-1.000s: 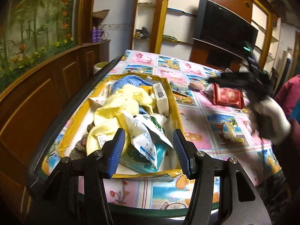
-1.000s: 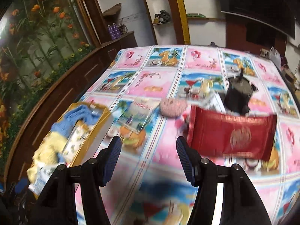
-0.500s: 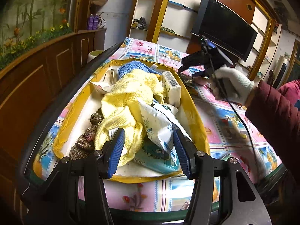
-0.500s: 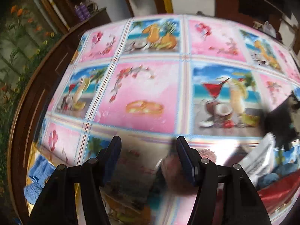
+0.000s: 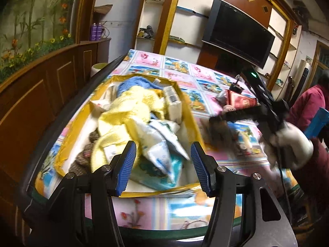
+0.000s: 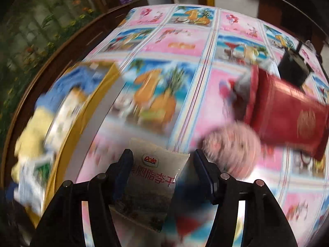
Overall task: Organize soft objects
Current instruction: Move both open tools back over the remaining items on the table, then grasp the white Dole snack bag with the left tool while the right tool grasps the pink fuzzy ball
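Note:
A yellow box [image 5: 190, 111] on the table holds a yellow towel [image 5: 127, 111], a blue cloth [image 5: 133, 82], white tissue packs [image 5: 162, 144] and a brown knitted piece [image 5: 82, 158]. My left gripper [image 5: 162, 150] hangs open over the box's near end with nothing gripped. My right gripper [image 6: 162, 156] is shut on a Dole snack packet [image 6: 152, 177], which stays sharp while the table blurs. In the left wrist view the right gripper [image 5: 218, 117] is right of the box, in a white-gloved hand [image 5: 292, 146]. A pink fuzzy ball [image 6: 232, 144] and a red packet [image 6: 287, 111] lie on the table.
The table carries a bright fruit-print cloth [image 6: 176, 41]. A black object [image 6: 292, 68] stands behind the red packet. A wooden cabinet [image 5: 41, 86] runs along the table's left side, close to the box. A person's red sleeve [image 5: 308, 103] is at the right edge.
The right gripper swung back from the far middle of the table toward the box and now has the Dole packet between its fingers. The left gripper stayed over the box.

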